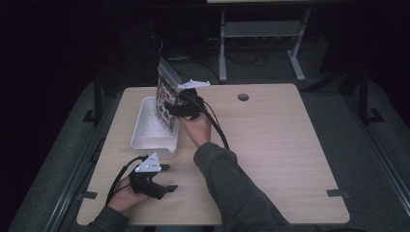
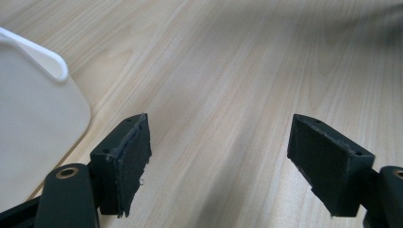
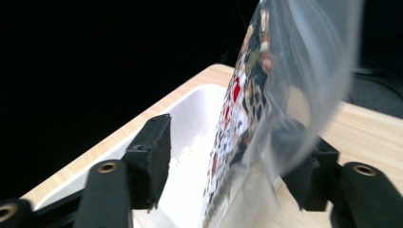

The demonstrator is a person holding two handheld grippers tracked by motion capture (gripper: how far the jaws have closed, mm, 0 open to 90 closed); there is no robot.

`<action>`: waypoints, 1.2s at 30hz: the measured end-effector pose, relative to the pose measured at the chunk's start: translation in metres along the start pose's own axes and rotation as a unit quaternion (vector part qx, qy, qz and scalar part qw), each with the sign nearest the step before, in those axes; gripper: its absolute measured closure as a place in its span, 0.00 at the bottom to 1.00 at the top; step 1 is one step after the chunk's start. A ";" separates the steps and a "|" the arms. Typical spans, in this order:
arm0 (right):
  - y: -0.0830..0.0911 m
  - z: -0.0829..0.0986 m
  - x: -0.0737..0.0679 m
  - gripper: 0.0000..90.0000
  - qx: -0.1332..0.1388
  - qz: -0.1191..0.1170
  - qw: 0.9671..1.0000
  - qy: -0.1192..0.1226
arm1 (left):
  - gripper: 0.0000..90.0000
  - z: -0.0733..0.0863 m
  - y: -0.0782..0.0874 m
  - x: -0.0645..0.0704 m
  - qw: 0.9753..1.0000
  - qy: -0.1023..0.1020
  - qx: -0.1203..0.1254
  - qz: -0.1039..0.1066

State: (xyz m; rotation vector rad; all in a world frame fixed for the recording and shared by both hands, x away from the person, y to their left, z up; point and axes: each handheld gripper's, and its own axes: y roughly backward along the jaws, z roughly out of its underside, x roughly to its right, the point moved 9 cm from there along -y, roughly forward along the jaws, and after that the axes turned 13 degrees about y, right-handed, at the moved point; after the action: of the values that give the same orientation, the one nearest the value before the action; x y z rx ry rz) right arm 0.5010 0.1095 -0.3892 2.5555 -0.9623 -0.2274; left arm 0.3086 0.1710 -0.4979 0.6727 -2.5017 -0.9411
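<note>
My right gripper (image 1: 180, 105) sits upper-centre of the high view, over the right rim of the white tray (image 1: 140, 126), w/ the printed bag (image 1: 164, 99) standing up between its jaws. In the right gripper view the bag (image 3: 247, 109) runs from bottom centre to top right, clear film at the right edge, printed side facing the tray (image 3: 199, 128). The jaws look spread w/ a gap on the left side of the bag, so I can't tell if I'm really pinching it or just bracketing it; the right jaw is blurred behind the film. The bag leans over the tray, bottom edge near the tray's inside. My left gripper (image 1: 162, 179) is lower left of the high view, resting on the table (image 1: 270, 159), jaws wide apart, nothing in them; in its own view the tray corner (image 2: 43, 118) is at the left and bare wood (image 2: 228, 71) lies betw. the pads. I judge the step is getting the bag into or out of the tray. To do it well: keep the bag upright, move slow so the film doesn't slip, stay clear of the rim, and bring the left gripper up to steady the tray if it shifts.
</note>
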 end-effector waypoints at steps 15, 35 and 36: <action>0.034 0.013 0.008 0.35 0.003 -0.045 0.999 -0.006 | 0.24 0.000 -0.002 0.002 1.000 -0.003 -0.004 0.002; 0.092 0.038 0.027 0.34 0.012 -0.082 0.997 0.000 | 0.24 -0.001 -0.006 0.005 1.000 0.002 -0.002 0.005; 0.097 0.040 0.029 0.34 0.011 -0.081 0.997 0.003 | 0.24 -0.001 -0.006 0.004 1.000 0.003 -0.001 0.005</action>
State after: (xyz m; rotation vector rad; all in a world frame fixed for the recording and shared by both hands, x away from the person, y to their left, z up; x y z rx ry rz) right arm 0.4536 0.0113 -0.3848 2.6558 -0.7593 -0.2550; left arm 0.3077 0.1638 -0.5005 0.6617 -2.4968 -0.9364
